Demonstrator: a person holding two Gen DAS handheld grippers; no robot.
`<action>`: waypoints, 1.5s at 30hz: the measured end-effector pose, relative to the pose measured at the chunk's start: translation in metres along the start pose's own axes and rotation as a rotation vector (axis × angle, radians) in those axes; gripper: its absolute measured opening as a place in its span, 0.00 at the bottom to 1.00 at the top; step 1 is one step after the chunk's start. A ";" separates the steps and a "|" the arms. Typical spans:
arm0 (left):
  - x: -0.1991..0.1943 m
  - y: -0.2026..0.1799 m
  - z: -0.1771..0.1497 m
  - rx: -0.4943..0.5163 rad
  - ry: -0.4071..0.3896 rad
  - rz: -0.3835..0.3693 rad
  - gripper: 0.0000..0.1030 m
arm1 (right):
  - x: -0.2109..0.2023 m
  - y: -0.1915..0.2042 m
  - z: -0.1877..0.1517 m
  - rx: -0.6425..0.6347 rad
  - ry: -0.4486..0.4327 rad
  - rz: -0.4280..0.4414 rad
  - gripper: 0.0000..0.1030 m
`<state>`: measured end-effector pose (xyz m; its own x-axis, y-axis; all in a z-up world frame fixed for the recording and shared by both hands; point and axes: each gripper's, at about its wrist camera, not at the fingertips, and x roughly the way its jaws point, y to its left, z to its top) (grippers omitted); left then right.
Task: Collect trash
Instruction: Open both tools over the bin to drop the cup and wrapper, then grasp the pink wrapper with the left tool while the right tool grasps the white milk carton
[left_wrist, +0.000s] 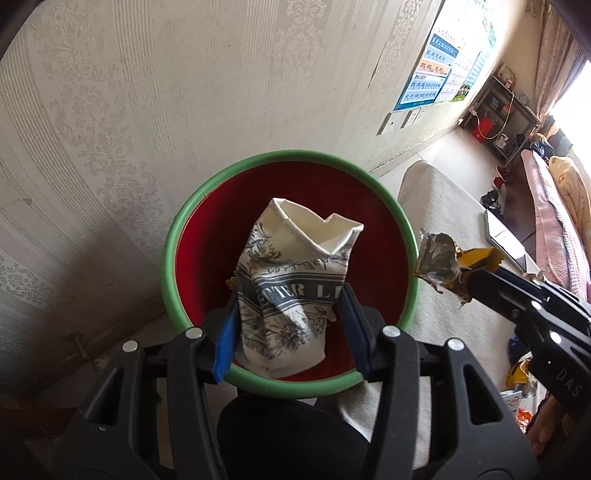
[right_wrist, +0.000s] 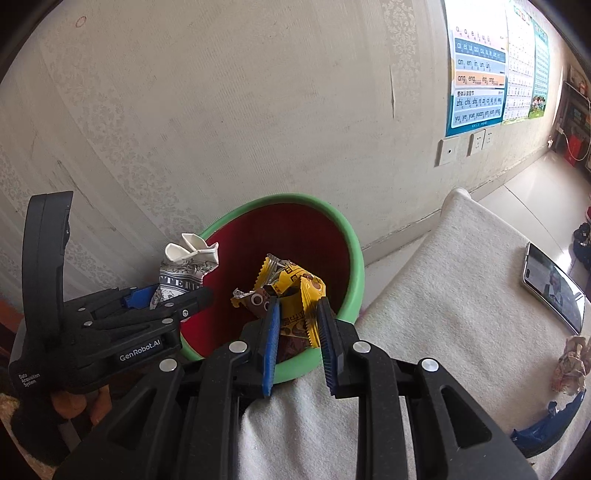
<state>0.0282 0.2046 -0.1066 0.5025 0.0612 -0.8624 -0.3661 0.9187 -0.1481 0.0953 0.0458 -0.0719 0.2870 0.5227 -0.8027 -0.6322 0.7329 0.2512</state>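
Bin (right_wrist: 347, 236) on the floor against the wall (right_wrist: 221, 110), just beside the left edge of the cushion (right_wrist: 443, 314). Cup (left_wrist: 295, 280) between the left gripper's (left_wrist: 291, 325) fingers, above the bin's opening. Wrapper (right_wrist: 291, 295) between the right gripper's (right_wrist: 297, 332) fingers, over the bin's rim nearest the cushion, right of the cup. Phone (right_wrist: 554, 291) near the cushion's far right edge. Paper ball (right_wrist: 572, 362) on the cushion nearer than the phone. Posters (right_wrist: 480, 74) on the wall, far right.
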 end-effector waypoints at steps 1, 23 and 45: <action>0.001 0.003 0.001 -0.009 0.000 0.001 0.47 | 0.002 0.002 0.002 -0.003 0.001 0.005 0.21; -0.015 -0.052 -0.047 0.071 0.099 -0.171 0.67 | -0.086 -0.069 -0.069 0.010 0.028 -0.090 0.52; 0.009 -0.177 -0.186 0.338 0.531 -0.283 0.73 | -0.065 -0.095 -0.200 0.214 0.292 -0.194 0.67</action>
<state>-0.0483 -0.0296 -0.1779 0.0598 -0.3193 -0.9458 0.0305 0.9476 -0.3180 -0.0075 -0.1452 -0.1522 0.1504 0.2426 -0.9584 -0.4135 0.8960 0.1619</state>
